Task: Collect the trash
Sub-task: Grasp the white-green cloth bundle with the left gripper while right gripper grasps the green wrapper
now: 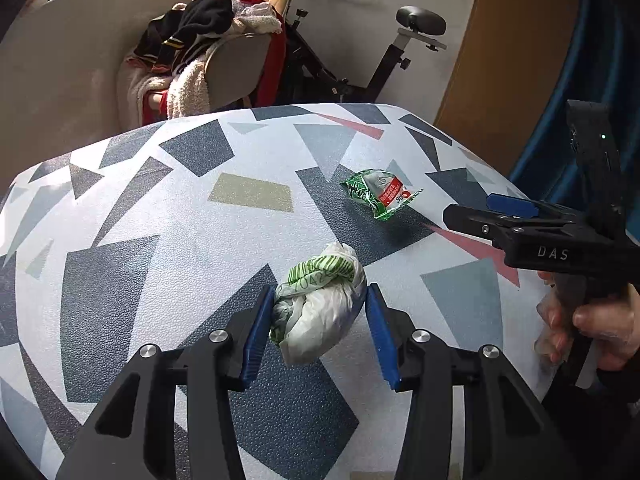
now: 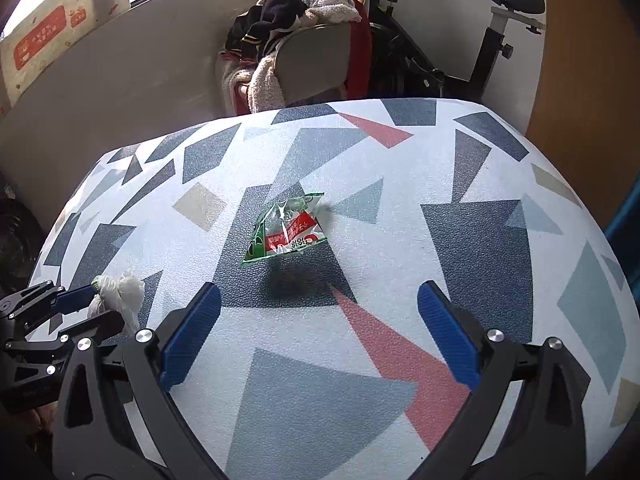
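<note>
A crumpled white plastic bag with green print (image 1: 320,304) sits between the blue pads of my left gripper (image 1: 320,300), which is shut on it just above the patterned table (image 1: 160,220). The bag also shows at the left of the right wrist view (image 2: 120,294). A green and red snack wrapper (image 1: 380,192) lies flat on the table further off; in the right wrist view it (image 2: 286,228) lies ahead of my right gripper (image 2: 320,300), which is open wide and empty. From the left wrist view the right gripper (image 1: 480,216) is at the right, apart from the wrapper.
A chair piled with clothes (image 1: 208,52) and an exercise bike (image 1: 360,60) stand beyond the table's far edge. A wooden panel (image 1: 500,80) and something blue (image 1: 568,80) are at the right.
</note>
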A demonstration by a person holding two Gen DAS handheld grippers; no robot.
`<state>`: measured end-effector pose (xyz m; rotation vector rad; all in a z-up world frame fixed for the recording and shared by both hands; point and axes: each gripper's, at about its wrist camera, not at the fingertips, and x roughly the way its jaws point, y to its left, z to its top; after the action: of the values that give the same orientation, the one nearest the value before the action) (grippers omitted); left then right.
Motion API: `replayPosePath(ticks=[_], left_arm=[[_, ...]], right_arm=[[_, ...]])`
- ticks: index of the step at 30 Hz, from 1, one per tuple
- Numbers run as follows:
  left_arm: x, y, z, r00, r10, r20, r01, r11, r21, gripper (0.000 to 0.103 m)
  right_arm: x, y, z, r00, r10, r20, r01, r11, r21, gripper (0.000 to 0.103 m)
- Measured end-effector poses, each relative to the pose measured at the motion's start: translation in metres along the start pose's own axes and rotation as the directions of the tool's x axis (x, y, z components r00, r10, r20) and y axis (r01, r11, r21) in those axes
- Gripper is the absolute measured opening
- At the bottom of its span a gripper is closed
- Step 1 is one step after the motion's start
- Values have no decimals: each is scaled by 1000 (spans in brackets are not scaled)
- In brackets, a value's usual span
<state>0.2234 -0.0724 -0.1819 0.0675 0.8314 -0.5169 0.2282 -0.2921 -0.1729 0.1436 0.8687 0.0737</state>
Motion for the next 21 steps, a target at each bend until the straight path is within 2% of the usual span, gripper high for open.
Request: replayPosePath(ticks=[6, 11, 12, 14, 15, 17, 21], left_arm=[[-31, 22, 2, 999, 28, 43, -28, 999, -18, 45], [-48, 37, -3, 998, 35, 60, -32, 999, -44, 45], [-50, 39, -5, 998, 36, 60, -33, 998, -49, 45], [-54, 42, -9, 997, 40, 61, -36, 998, -53, 45], [-56, 43, -11, 997, 41, 63, -37, 998, -56, 45], [-60, 45, -14, 997, 39, 67, -35, 997, -64, 45], [-66, 45, -18, 997, 36, 67, -31, 997, -75, 45]], right_arm=[[53, 21, 41, 996, -47, -74, 41, 995, -87, 97], [92, 26, 47, 980, -95, -174, 77, 991, -107, 95], [97, 26, 47, 977, -94, -191, 74, 991, -109, 92], [96, 27, 45, 977, -103, -185, 81, 989, -122, 62], [93, 27, 45, 978, -89, -188, 67, 990, -122, 55], [83, 29, 41, 982, -65, -176, 43, 991, -125, 55], [59, 38, 30, 988, -67, -141, 41, 982, -183, 53]])
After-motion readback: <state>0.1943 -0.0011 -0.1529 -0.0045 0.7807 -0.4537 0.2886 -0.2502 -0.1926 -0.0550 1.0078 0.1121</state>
